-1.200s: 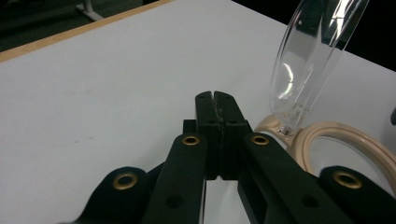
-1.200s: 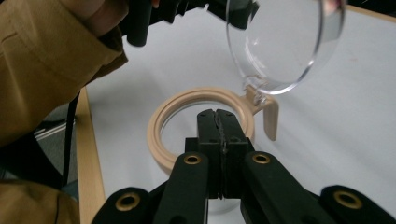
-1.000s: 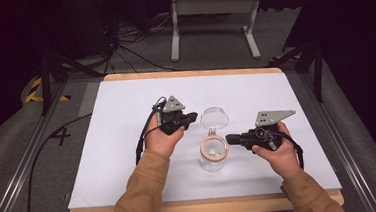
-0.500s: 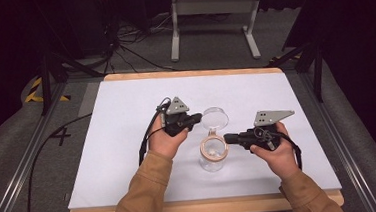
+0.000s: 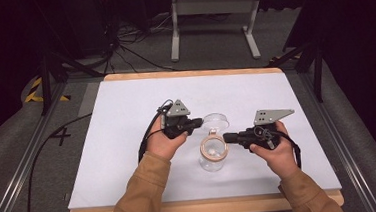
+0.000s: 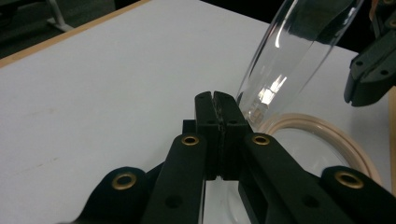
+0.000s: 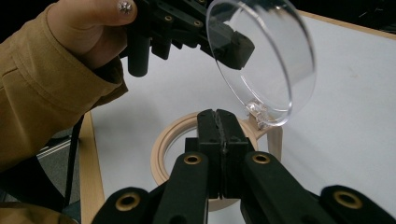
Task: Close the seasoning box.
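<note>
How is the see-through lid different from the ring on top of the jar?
The clear lid is a see-through disc with no colour; the ring is peach-coloured and you cannot see through it. The lid stands tilted up and open; the ring lies flat around the mouth of the jar. The lid is solid across; the ring is open in the middle. Both are round and join at one edge.

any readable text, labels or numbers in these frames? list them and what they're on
"4": dark mark on the grey floor left of the table.
No print can be made out on the clear jar, its open lid or either gripper.
</note>
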### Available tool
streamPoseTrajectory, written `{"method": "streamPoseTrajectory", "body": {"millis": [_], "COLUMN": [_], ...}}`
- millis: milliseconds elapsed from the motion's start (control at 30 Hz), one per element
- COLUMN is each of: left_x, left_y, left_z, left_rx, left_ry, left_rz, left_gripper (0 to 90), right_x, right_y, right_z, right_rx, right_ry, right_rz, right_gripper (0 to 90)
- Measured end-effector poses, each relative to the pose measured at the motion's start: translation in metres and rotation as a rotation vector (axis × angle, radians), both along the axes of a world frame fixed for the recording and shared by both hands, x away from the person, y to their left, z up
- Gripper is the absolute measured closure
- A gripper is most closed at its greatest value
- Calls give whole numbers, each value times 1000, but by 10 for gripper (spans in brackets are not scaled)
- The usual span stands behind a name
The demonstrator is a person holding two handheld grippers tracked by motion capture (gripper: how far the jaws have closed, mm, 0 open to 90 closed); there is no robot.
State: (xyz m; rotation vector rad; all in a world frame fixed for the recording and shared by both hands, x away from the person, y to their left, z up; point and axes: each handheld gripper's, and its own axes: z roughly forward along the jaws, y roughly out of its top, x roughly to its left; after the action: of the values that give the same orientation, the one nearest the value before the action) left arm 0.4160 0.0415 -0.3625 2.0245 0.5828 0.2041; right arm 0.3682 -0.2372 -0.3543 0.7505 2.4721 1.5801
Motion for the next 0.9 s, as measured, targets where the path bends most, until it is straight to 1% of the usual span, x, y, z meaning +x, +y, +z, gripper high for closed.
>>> {"method": "streamPoseTrajectory", "body": {"millis": [33,67,100,133,167,233,300,333,400,433,467,500,533,567,600,700,733,767,800,833,867,900], "left_x": [-1,-2,-3,-3,-4,-4,-5,-5,-5,-5,-6,-5,-6,-6,-6,-7,-7,-8,-7,-7,-7,-7], "left_y": [0,-1,0,0,1,2,4,6,8,8,11,13,15,18,21,27,29,30,32,34,36,39], "left_z": [0,0,0,0,1,1,2,3,4,4,5,6,7,9,10,13,14,14,14,14,14,14], "left_rx": [12,15,33,33,34,27,20,31,33,33,41,52,55,69,67,71,76,81,98,122,121,135], "left_ry": [1,7,22,22,33,39,49,47,62,62,77,83,98,107,121,136,138,151,161,176,181,196], "left_rz": [-7,-8,-22,-22,-37,-39,-39,-47,-47,-47,-52,-66,-65,-70,-66,-66,-68,-71,-80,-84,-83,-77], "left_gripper": [893,890,880,858,858,853,850,846,835,825,825,813,811,811,810,815,815,812,797,788,788,788], "right_x": [0,0,0,0,0,-1,-2,-2,-3,-3,-3,-4,-4,-5,-6,-7,-8,-8,-9,-9,-10,-10], "right_y": [0,1,1,1,2,3,4,4,5,5,5,5,6,6,7,8,8,9,9,8,8,7], "right_z": [0,1,1,1,1,1,1,2,2,2,2,2,2,2,2,3,3,3,3,4,5,5], "right_rx": [1,2,2,2,0,-2,-5,-5,-8,-8,-9,-14,-16,-18,-20,-30,-42,-46,-49,-52,-54,-56], "right_ry": [3,3,3,3,6,11,4,5,11,11,14,19,22,29,30,42,44,44,47,47,49,50], "right_rz": [2,5,7,7,13,22,23,25,30,30,33,36,41,46,49,62,65,65,68,68,70,69], "right_gripper": [900,900,900,900,900,900,900,900,900,900,900,900,900,900,900,900,900,900,900,900,900,900]}}
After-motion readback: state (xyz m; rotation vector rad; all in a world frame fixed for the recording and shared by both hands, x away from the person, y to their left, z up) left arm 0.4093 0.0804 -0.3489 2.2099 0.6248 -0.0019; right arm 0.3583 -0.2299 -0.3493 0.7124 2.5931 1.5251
